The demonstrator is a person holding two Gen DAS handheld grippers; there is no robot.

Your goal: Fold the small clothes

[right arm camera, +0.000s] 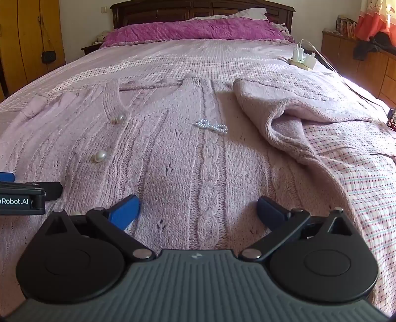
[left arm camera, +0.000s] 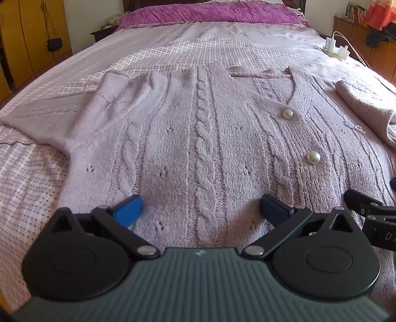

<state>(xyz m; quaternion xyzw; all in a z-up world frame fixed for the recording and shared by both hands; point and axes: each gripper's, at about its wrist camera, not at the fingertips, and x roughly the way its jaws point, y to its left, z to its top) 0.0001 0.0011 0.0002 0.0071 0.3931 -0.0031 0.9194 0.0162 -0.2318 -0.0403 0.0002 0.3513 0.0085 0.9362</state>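
A pale pink cable-knit cardigan with pearl buttons lies flat, front up, on the bed; it also shows in the right wrist view. Its left sleeve lies spread out to the left. Its right sleeve is bunched beside the body, near a beaded bow. My left gripper is open, empty, low over the hem's left half. My right gripper is open, empty, over the hem's right half. Each gripper shows at the edge of the other's view.
The bed has a checked pink sheet and a magenta cover at the head. A power strip with chargers lies at the bed's far right. Wooden cabinets stand right, a wardrobe left.
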